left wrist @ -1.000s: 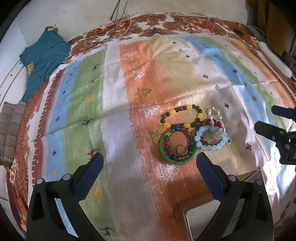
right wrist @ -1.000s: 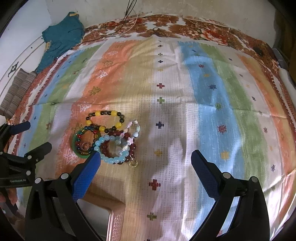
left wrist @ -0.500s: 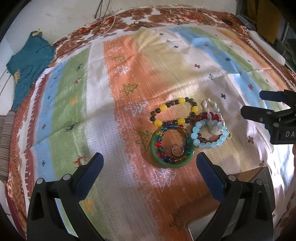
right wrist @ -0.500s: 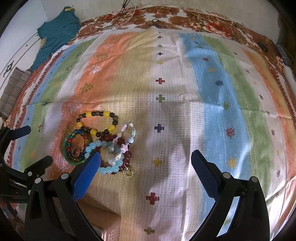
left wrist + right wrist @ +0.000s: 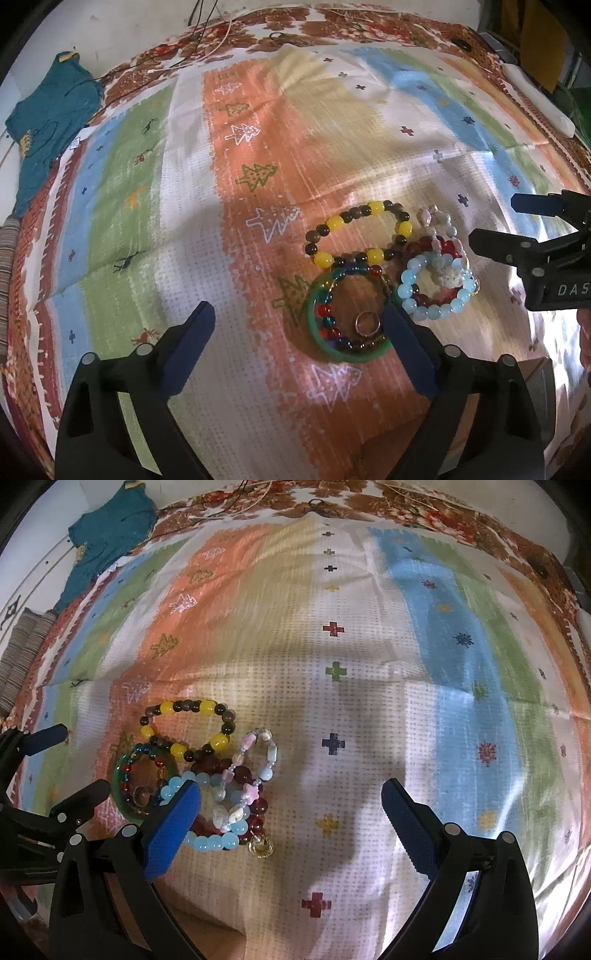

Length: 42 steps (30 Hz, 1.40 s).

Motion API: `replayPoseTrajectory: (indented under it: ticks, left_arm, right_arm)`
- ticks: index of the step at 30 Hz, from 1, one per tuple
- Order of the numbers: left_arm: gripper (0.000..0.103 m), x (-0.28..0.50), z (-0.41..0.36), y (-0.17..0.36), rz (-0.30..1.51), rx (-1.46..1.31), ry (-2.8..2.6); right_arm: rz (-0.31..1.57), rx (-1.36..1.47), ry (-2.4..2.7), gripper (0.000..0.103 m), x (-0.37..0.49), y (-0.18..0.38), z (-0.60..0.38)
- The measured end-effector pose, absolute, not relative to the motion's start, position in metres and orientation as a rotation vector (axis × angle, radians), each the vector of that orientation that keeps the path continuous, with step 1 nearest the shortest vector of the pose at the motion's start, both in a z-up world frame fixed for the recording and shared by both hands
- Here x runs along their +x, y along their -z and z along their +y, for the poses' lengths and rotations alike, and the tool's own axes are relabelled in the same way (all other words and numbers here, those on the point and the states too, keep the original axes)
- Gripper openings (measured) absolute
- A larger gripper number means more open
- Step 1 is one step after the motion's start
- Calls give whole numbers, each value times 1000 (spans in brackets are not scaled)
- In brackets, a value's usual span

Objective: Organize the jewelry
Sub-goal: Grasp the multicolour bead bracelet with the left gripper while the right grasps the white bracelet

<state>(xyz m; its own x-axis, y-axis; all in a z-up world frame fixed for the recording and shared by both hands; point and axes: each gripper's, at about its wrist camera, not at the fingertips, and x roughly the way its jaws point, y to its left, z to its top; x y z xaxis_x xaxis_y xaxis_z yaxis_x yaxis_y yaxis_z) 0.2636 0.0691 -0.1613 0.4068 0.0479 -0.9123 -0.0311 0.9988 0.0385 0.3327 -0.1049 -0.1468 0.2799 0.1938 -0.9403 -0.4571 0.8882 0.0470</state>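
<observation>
A pile of jewelry lies on the striped cloth (image 5: 184, 184). It holds a yellow-and-brown bead bracelet (image 5: 360, 232), a green bangle (image 5: 347, 356) with a multicolour bead bracelet and a small ring (image 5: 367, 323) inside it, a light blue bead bracelet (image 5: 436, 291) over a dark red one, and a pastel bead strand (image 5: 258, 753). My left gripper (image 5: 299, 339) is open just left of and before the bangle. My right gripper (image 5: 291, 812) is open, its left finger over the blue bracelet (image 5: 214, 843). A gold ring (image 5: 261, 845) lies at the pile's near edge.
A teal garment (image 5: 48, 122) lies at the far left corner, and folded striped fabric (image 5: 22, 650) beside the cloth's left edge. A wooden box corner (image 5: 532, 373) shows at the near right. Cables (image 5: 207, 33) run along the far edge. A white object (image 5: 535, 99) lies far right.
Both grippers have moved forward and down toward the jewelry pile, which now looks larger and nearer. Both stay open. The jewelry has not moved.
</observation>
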Motion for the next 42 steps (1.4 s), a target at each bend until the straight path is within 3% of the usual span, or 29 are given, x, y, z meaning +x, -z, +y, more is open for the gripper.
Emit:
replayPoseTrajectory:
  ticks: [17, 20, 28, 31, 35, 42]
  left_arm:
    - [69, 285, 54, 173, 1164, 110, -11]
    - [63, 288, 51, 176, 1171, 129, -4]
    - [47, 290, 51, 184, 1186, 146, -7]
    - [35, 291, 49, 185, 1175, 173, -20]
    - [28, 292, 49, 191, 1201, 173, -11]
    - [15, 291, 49, 186, 1182, 169, -19]
  right_arm:
    - [1255, -268, -407, 98, 353, 168, -98]
    - [1270, -266, -404, 86, 356, 172, -98]
    - [1282, -261, -402, 77, 360, 178, -95]
    - [1280, -280, -400, 63, 361, 179, -92]
    - [1271, -321, -385, 57, 360, 182, -88]
    - [1266, -322, -387, 26, 360, 182, -90]
